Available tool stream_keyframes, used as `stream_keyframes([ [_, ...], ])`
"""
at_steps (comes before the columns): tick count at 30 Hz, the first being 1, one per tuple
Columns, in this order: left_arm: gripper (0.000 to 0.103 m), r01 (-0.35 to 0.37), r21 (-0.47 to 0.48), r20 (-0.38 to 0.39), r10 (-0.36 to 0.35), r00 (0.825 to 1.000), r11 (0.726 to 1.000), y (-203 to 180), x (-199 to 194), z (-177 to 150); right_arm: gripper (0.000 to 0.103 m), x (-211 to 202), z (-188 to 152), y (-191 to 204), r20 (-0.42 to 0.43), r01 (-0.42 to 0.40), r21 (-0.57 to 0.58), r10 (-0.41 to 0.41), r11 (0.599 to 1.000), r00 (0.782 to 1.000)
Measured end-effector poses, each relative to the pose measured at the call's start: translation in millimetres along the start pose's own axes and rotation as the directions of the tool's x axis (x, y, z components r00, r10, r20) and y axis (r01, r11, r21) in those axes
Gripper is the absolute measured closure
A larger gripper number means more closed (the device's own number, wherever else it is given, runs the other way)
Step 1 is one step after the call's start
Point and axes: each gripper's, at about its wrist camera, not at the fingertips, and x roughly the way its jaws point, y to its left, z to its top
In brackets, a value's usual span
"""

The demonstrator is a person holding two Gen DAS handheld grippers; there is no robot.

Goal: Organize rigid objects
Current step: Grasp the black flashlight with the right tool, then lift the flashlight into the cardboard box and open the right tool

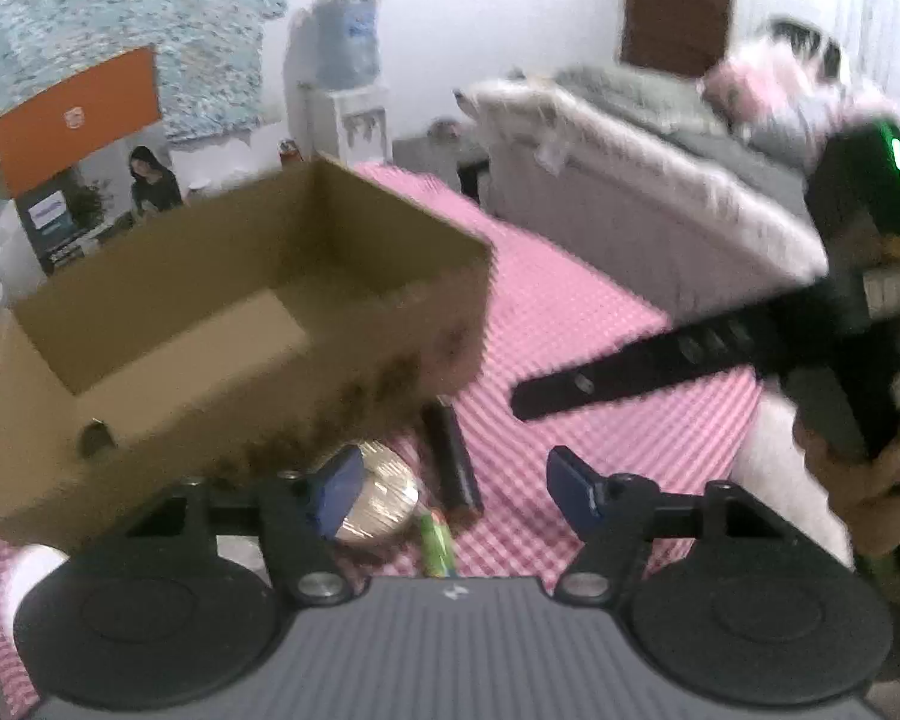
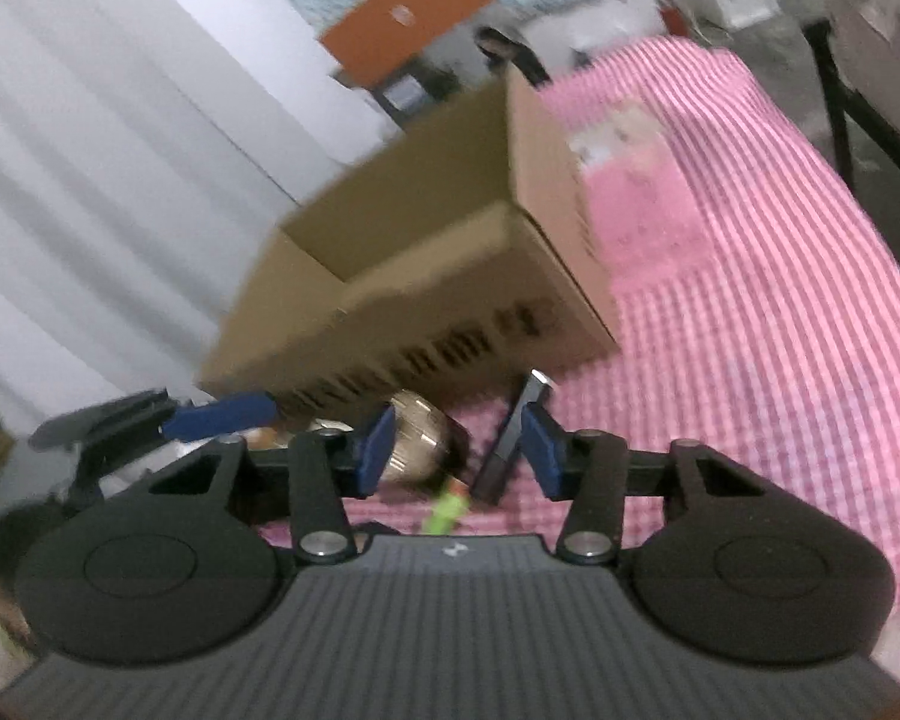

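Note:
An open, empty cardboard box (image 1: 240, 312) stands on the pink checked tablecloth (image 1: 570, 324). In front of it lie a shiny metal bowl-like object (image 1: 378, 498), a black cylinder (image 1: 453, 459) and a small green item (image 1: 438, 540). My left gripper (image 1: 456, 489) hovers open over them, gripping nothing. From the right, a hand (image 1: 870, 462) holds the other gripper. In the right wrist view, my right gripper (image 2: 459, 447) is open above the metal object (image 2: 420, 438), the black cylinder (image 2: 513, 438) and the green item (image 2: 447, 510). The box (image 2: 450, 276) is just beyond. Both views are blurred.
A bed with grey and white bedding (image 1: 630, 138) runs along the table's far right side. A water dispenser (image 1: 348, 72) stands at the back wall. White curtains (image 2: 90, 150) hang left of the box. The cloth (image 2: 750, 270) stretches away to the right of the box.

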Motion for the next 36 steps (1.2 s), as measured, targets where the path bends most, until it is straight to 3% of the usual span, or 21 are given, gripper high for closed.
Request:
stream_keyframes([
  [5, 0.048, -0.019, 0.041, -0.057, 0.021, 0.998, 0.999, -21, 38, -5, 0.072, 43, 0, -2, -0.048, 0.046, -0.036, -0.047, 0.998, 0.998],
  [12, 0.070, -0.057, 0.054, -0.093, 0.062, 0.994, 0.997, -21, 65, -5, 0.076, 93, 25, 9, -0.085, 0.085, -0.118, -0.095, 0.989, 0.992],
  [18, 0.071, -0.042, 0.041, -0.117, 0.047, 0.992, 0.998, -16, 69, -6, 0.079, 111, 27, 12, -0.125, 0.104, -0.153, -0.123, 0.983, 0.984],
  [27, 0.064, -0.028, 0.072, -0.147, 0.038, 0.988, 0.997, -23, 87, 0, 0.081, 109, 27, -5, -0.129, 0.074, -0.078, -0.084, 0.994, 0.988],
  [36, 0.062, -0.013, 0.058, -0.124, 0.020, 0.992, 0.998, -20, 95, 2, 0.080, 112, 29, -18, -0.136, 0.049, -0.032, -0.053, 0.998, 0.989],
])
